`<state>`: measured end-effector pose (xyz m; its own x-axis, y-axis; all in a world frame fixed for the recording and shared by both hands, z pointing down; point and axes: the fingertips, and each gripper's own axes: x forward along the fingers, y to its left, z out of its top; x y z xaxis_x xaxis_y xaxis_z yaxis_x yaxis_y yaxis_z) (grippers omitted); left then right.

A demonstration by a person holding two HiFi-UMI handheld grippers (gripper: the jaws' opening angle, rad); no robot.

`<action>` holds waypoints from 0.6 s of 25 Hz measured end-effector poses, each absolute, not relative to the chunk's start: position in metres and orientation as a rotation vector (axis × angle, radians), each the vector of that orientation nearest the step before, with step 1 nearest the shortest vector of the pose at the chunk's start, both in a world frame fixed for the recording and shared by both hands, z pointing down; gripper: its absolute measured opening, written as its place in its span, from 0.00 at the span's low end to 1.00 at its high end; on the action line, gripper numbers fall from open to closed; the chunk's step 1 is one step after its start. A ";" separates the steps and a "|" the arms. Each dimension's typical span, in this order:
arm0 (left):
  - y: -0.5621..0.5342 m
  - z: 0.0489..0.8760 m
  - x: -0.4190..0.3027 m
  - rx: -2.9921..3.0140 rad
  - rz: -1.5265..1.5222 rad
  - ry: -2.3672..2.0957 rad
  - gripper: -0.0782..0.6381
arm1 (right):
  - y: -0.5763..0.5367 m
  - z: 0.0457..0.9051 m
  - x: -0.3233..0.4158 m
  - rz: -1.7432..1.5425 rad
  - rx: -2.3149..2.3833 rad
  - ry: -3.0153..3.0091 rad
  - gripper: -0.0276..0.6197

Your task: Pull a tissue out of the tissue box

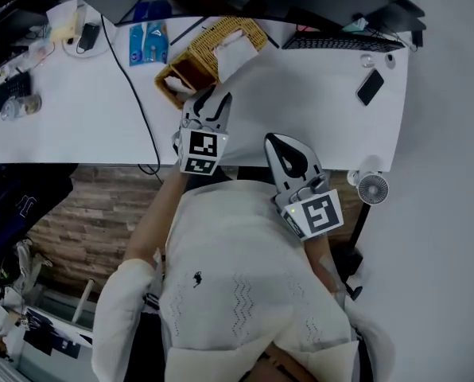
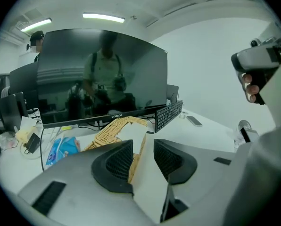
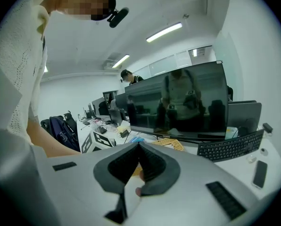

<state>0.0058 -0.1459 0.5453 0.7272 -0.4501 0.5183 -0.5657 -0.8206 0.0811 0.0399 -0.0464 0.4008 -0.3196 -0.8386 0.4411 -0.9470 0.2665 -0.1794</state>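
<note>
The tissue box is a long wicker holder lying slantwise on the white desk, with a white tissue standing out of its top. My left gripper hovers just short of the box's near end, open, with nothing between its fingers. In the left gripper view the wicker box and the tissue show through the gap of the left gripper. My right gripper is held back at the desk's front edge, shut and empty. The right gripper has its pads meeting.
A monitor stands behind the box. A black keyboard and a phone lie at the right. A blue packet and a black cable are to the left. A small fan is clipped at the desk's right corner.
</note>
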 end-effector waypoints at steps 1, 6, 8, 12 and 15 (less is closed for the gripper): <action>-0.147 0.551 0.007 2.697 0.740 -0.813 0.30 | -0.046 0.402 0.041 0.610 1.668 -2.271 0.04; -0.152 0.577 0.012 2.684 0.859 -0.828 0.30 | -0.039 0.405 0.047 0.633 1.748 -2.215 0.04; -0.154 0.582 0.015 2.693 0.895 -0.827 0.30 | -0.035 0.406 0.050 0.638 1.774 -2.194 0.04; -0.159 0.589 0.018 2.704 0.941 -0.844 0.30 | -0.027 0.409 0.053 0.652 1.812 -2.160 0.04; -0.162 0.595 0.021 2.709 0.970 -0.845 0.31 | -0.021 0.412 0.053 0.665 1.833 -2.140 0.04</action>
<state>0.0212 -0.1622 0.5947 0.6336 -0.4605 0.6216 -0.5525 -0.8318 -0.0531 0.0533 -0.0214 0.4115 -0.1800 -0.8656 0.4672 -0.9779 0.1064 -0.1798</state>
